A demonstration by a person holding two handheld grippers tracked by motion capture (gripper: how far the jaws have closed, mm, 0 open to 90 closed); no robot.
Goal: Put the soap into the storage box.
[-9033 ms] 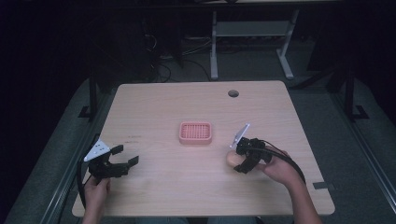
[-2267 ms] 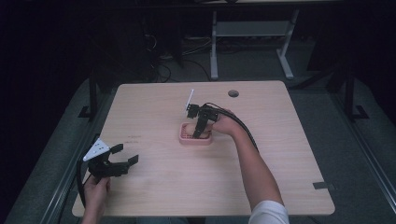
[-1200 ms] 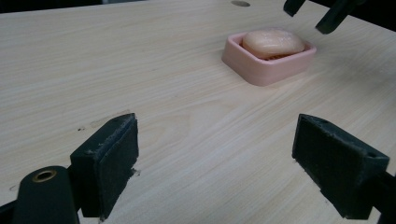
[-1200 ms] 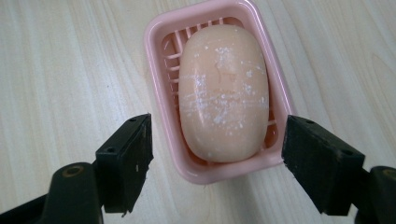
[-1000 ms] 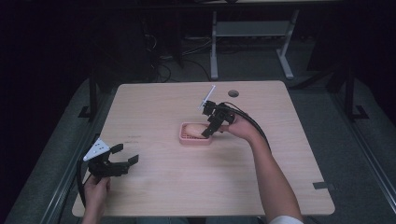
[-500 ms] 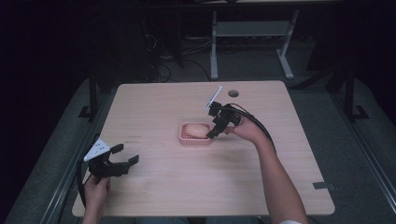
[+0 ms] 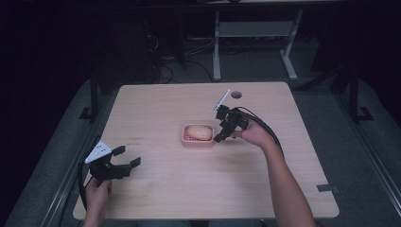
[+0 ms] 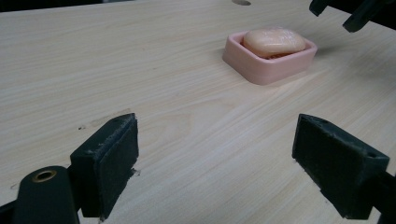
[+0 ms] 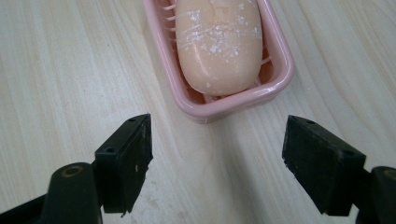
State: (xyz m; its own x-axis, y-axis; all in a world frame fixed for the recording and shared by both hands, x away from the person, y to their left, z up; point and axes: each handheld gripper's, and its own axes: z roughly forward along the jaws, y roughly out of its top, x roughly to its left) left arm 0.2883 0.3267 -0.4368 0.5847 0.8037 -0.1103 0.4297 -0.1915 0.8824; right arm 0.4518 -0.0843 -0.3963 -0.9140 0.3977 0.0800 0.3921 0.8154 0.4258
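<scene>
Wooden counter [image 7: 189,189]; pink soap dish [image 7: 198,141] set near its centre; peach soap bar [image 7: 199,132] laid inside the dish; right claw [image 7: 222,137] held released just beside the dish; left claw [image 7: 126,157] held released, empty, well apart.

pale wood table [image 7: 198,179], round hole [image 7: 236,95] near far edge.

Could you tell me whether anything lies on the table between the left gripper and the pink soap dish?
Nothing: in the left gripper view, bare wooden table runs from the open left gripper to the soap dish.
</scene>
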